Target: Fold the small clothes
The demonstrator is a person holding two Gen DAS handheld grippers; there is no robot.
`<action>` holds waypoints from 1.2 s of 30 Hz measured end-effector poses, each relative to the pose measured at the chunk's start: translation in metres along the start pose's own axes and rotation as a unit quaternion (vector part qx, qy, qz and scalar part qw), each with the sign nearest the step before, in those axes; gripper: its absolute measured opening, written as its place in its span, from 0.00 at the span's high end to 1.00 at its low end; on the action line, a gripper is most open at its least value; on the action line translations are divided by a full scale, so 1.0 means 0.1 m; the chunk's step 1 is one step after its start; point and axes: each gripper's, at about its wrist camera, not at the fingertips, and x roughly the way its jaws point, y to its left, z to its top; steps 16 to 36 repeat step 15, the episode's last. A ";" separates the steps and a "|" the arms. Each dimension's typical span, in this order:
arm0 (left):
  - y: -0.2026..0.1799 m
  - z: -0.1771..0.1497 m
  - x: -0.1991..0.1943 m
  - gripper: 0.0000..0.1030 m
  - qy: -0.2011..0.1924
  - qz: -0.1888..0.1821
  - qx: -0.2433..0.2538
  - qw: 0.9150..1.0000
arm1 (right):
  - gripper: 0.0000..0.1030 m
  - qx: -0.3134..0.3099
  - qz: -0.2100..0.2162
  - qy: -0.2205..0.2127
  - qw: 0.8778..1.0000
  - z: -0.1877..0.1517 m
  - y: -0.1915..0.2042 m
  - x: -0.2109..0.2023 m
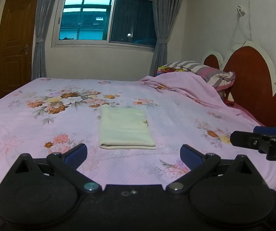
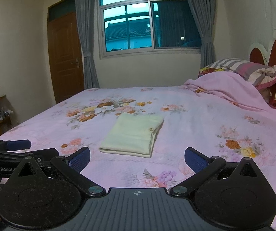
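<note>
Two grippers hang spread wide above the near edge of the bed, and neither grasps anything; the left gripper (image 1: 133, 153) frames the cream garment (image 1: 125, 128) between its blue pads, and the right gripper (image 2: 137, 158) does the same from slightly further to the right. In the left wrist view the garment sits at about twelve o'clock from the pads, close ahead but apart from them; in the right wrist view it lies nearer eleven o'clock, turned a little so its layered edge faces the camera. It rests flat on the floral bedsheet (image 1: 41, 119), already a tidy rectangle with a doubled fold along its near side and a small dark mark at its right edge; the bunched pink blanket (image 1: 180, 84) and striped pillow (image 1: 205, 69) lie well apart at two o'clock, near the headboard.

Judging by the stacked layers, the folding looks nearly or wholly finished; the step in hand is most likely either a last fold or a clean withdrawal. If one more fold is wanted, each gripper would do best to take a near corner, pinching every layer together so the under-layers do not slide; lifting low and carrying both corners evenly toward twelve o'clock should keep the edges square. If not, backing away without brushing the near fold would preserve the shape; the soft sheet could drag and wrinkle it.
</note>
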 end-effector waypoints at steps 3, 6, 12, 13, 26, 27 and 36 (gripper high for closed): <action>-0.05 0.00 0.00 0.00 -0.001 -0.001 0.018 1.000 | 0.00 -0.004 0.001 0.001 1.000 0.00 0.00 0.01; -0.07 -0.01 0.00 0.01 0.000 -0.010 0.016 1.000 | 0.00 -0.007 0.000 0.002 1.000 -0.01 0.01 0.02; -0.10 -0.01 -0.03 0.01 -0.007 -0.017 0.015 1.000 | 0.00 -0.009 -0.001 0.003 1.000 -0.02 0.02 0.02; -0.10 -0.01 -0.04 0.01 -0.008 -0.019 0.014 1.000 | 0.00 -0.009 -0.001 0.004 1.000 -0.02 0.02 0.02; -0.11 -0.01 -0.04 0.01 -0.009 -0.019 0.016 1.000 | 0.00 -0.010 -0.002 0.005 1.000 -0.02 0.03 0.02; -0.11 -0.01 -0.04 0.01 -0.009 -0.019 0.016 1.000 | 0.00 -0.010 -0.002 0.005 1.000 -0.02 0.03 0.02; -0.11 -0.01 -0.04 0.01 -0.009 -0.019 0.016 1.000 | 0.00 -0.010 -0.002 0.005 1.000 -0.02 0.03 0.02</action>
